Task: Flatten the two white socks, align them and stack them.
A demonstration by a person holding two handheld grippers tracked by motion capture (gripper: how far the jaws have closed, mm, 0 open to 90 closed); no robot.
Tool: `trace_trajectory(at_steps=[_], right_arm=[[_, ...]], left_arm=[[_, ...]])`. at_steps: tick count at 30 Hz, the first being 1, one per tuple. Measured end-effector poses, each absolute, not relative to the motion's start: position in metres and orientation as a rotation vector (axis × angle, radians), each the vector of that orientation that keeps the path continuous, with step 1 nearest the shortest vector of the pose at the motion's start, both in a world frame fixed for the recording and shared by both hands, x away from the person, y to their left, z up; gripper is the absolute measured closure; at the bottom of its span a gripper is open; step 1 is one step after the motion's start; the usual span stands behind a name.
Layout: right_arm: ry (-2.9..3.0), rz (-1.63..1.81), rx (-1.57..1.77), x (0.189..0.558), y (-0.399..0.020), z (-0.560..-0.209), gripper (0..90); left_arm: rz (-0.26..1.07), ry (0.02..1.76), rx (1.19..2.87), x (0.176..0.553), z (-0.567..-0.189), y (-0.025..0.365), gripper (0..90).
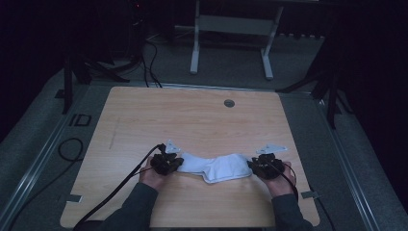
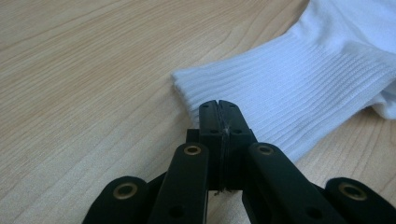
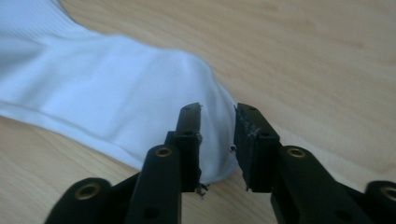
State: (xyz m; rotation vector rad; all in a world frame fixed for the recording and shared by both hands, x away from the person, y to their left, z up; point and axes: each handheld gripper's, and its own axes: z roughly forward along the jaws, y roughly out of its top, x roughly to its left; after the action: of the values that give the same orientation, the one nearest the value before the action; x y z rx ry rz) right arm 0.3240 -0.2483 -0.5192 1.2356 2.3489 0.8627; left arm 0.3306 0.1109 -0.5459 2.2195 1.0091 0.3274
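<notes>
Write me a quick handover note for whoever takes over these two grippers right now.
Left gripper: jaws closed at the ribbed cuff edge of the white sock; whether fabric is pinched, I cannot tell.
Right gripper: jaws open, straddling the sock's toe end, not clamped.
Sock lies stretched between both grippers near the front of the table.
Done: both ends reached.
Left: probably close the right, then handle the sock.

We're in a lab or recording studio, by the look of it: a bare wooden table [image 1: 202,120] with a cable grommet [image 1: 229,103], standing on grey carpet [image 1: 43,139], black curtains all around, dark tripod legs [image 1: 82,72] at either side, cables [image 1: 149,62] snaking across the floor, and a white desk frame [image 1: 231,43] behind.
</notes>
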Motion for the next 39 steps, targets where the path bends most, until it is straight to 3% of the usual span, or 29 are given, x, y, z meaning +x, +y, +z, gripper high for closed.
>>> trace_trajectory(at_steps=[7,9,10,11,12,17,19,20,24,39], right_arm=[[2.335,0.791,1.358,0.331,-0.255,-0.537,66.9],[2.335,0.782,1.382,0.332,-0.258,-0.541,69.5],[2.346,0.792,1.398,0.333,-0.261,-0.543,78.2],[2.346,0.792,1.398,0.333,-0.261,-0.543,78.2],[2.339,0.796,1.402,0.334,-0.262,-0.543,84.4],[2.332,0.785,1.399,0.336,-0.262,-0.543,85.1],[2.337,0.791,1.393,0.335,-0.261,-0.543,82.0],[2.341,0.8,1.38,0.333,-0.26,-0.541,74.4],[2.313,0.853,1.36,0.327,-0.264,-0.531,67.9],[2.224,0.907,1.379,0.324,-0.283,-0.519,62.6]], left_arm=[[0.329,1.008,2.221,0.33,-0.546,0.112,89.5],[0.328,1.011,2.216,0.33,-0.546,0.112,89.5],[0.328,1.012,2.215,0.33,-0.546,0.112,89.4],[0.328,1.012,2.216,0.33,-0.546,0.112,89.4],[0.332,1.012,2.216,0.33,-0.546,0.112,89.4],[0.339,1.016,2.216,0.33,-0.546,0.113,88.9],[0.346,1.017,2.218,0.329,-0.546,0.113,88.6],[0.35,1.016,2.219,0.329,-0.546,0.114,88.0],[0.36,1.005,2.214,0.327,-0.543,0.114,87.5],[0.382,1.037,2.187,0.328,-0.539,0.125,87.2]])
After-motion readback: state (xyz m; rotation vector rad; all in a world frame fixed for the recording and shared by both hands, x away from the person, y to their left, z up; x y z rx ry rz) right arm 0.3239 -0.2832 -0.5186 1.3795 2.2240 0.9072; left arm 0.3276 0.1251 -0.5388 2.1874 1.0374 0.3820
